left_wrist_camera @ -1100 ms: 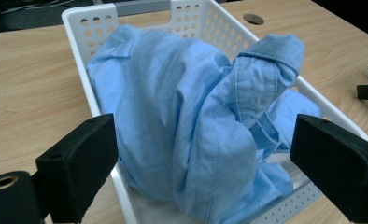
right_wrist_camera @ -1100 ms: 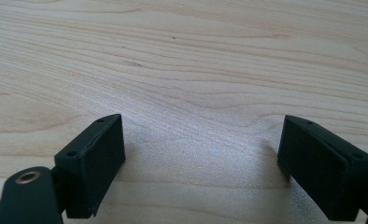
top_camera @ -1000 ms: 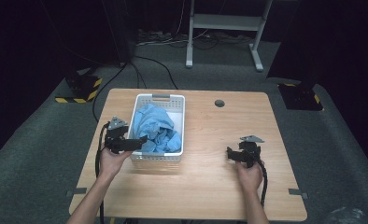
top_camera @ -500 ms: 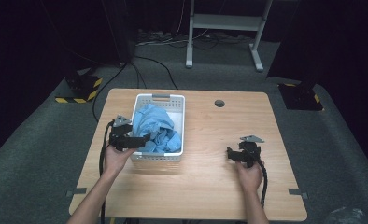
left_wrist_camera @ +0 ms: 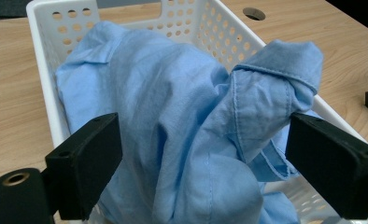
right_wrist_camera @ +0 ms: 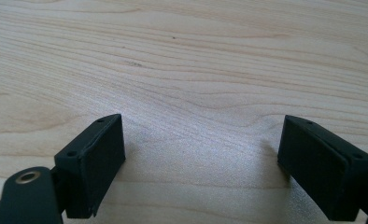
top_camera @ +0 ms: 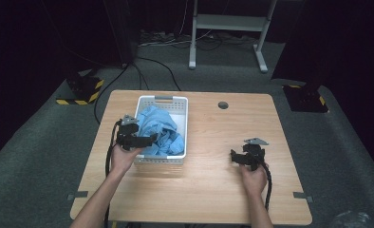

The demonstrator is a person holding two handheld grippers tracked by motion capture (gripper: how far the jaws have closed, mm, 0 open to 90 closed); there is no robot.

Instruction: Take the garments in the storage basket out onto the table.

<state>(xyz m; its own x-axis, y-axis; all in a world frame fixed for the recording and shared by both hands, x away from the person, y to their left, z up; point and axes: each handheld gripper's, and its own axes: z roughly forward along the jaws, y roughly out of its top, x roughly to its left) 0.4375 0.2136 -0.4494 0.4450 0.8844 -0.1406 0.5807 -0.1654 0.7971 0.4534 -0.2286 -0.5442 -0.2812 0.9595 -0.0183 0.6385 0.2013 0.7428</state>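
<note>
The left tongs [left_wrist_camera: 203, 158] stand apart, their jaws on either side of a raised fold of the crumpled light-blue cotton shirt [left_wrist_camera: 182, 116]. The shirt lies heaped in the white perforated plastic basket [top_camera: 179, 105] near the left edge of the pale wooden surface [top_camera: 223, 190]. The right tongs [right_wrist_camera: 203, 163] stand apart over bare wood towards the right edge.

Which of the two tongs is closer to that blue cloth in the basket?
The left. The left tongs are open around the blue cloth in the white basket. The right tongs are open over bare table, well away from it.
</note>
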